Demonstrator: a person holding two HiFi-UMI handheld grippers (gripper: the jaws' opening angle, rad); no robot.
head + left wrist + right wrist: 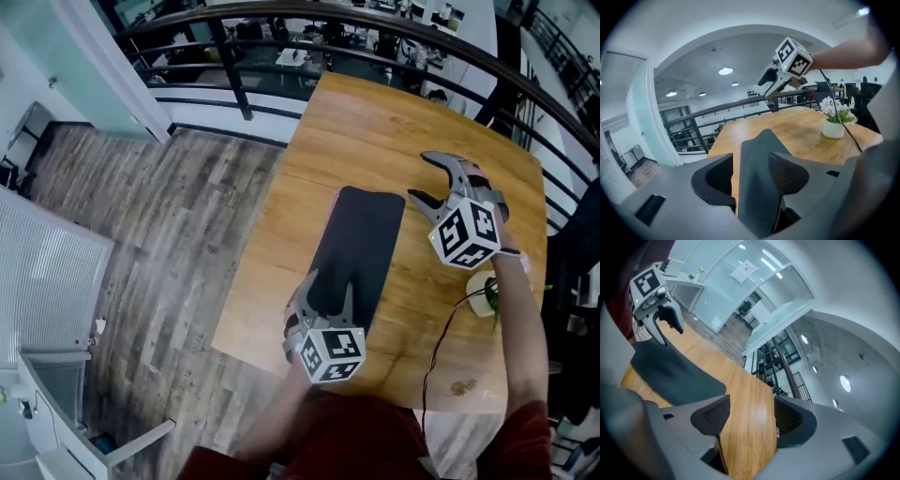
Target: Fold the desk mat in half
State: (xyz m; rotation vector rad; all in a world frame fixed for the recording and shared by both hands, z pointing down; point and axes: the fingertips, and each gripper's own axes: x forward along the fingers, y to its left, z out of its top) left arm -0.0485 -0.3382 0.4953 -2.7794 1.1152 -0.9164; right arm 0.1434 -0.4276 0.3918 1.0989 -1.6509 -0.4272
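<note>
Table: a wooden table [375, 122] with a dark railing [230, 67] past its far end and plank floor [169, 216] to my left.

Mat: the dark desk mat [361, 234] lies flat on the table as 1 long narrow strip. Its length runs away from me and its near end is close to the table's near edge. I cannot tell whether it is 1 layer or 2.

Left gripper: my left gripper [330, 286] hovers over the mat's near end, pointing forward and tilted down. Its 2 jaws stand apart. In the left gripper view the mat shows in the gap between them, with a strip of bare wood between the mat and the left jaw. The pads are not pressing on it, so this gripper is released and holds nothing.

Right gripper: my right gripper [422, 178] is above the table, to the right of the mat's far end and well apart from the left gripper. Its jaws are spread wide. In the right gripper view only tabletop shows between them, and the mat lies off to one side. It is released and empty.

Other items: 1 white flower pot [481, 289] stands on the table near my right forearm, clear of the mat. A black cable [442, 339] runs from the pot towards the table's near edge.
</note>
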